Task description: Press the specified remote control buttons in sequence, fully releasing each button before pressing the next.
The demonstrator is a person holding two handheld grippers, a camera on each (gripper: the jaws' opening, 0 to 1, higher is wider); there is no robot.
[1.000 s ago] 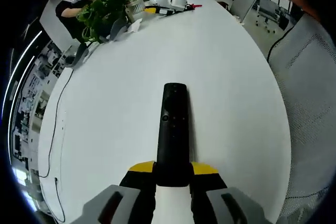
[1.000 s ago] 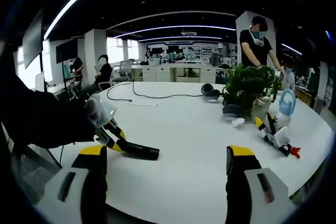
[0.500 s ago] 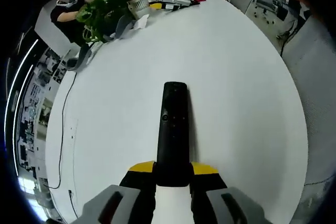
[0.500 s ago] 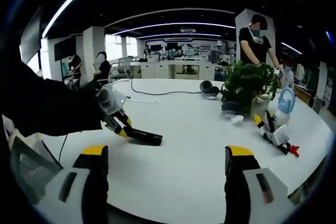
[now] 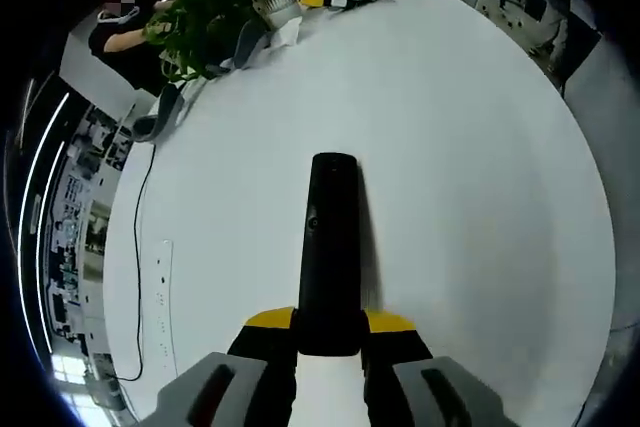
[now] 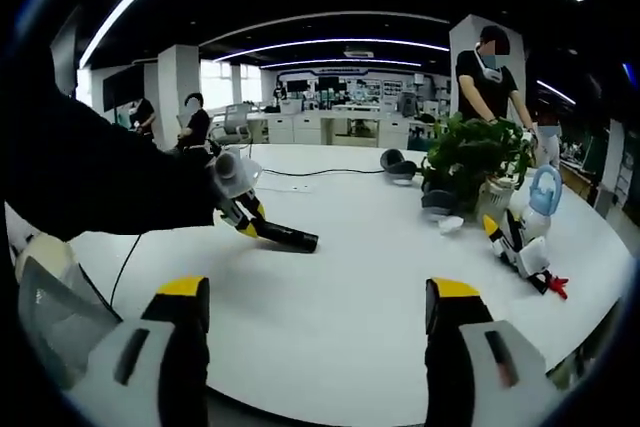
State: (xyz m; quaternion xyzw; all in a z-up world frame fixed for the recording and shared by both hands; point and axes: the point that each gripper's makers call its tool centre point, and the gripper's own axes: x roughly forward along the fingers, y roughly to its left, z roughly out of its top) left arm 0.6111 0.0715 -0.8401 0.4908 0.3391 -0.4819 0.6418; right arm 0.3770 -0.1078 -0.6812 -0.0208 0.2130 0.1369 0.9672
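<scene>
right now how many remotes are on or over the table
1. The remote is shut in the left claw, above the white table; in the right gripper view it sticks out from that claw at left. Others may hide behind the plant.

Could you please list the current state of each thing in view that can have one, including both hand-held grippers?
Left hand-held gripper: shut on the remote control.
Remote control: held by its near end, above the white table, buttons not legible.
Right hand-held gripper: open, holding nothing.
Potted plant: upright on the table.
Black cable: lying loose across the table.
</scene>
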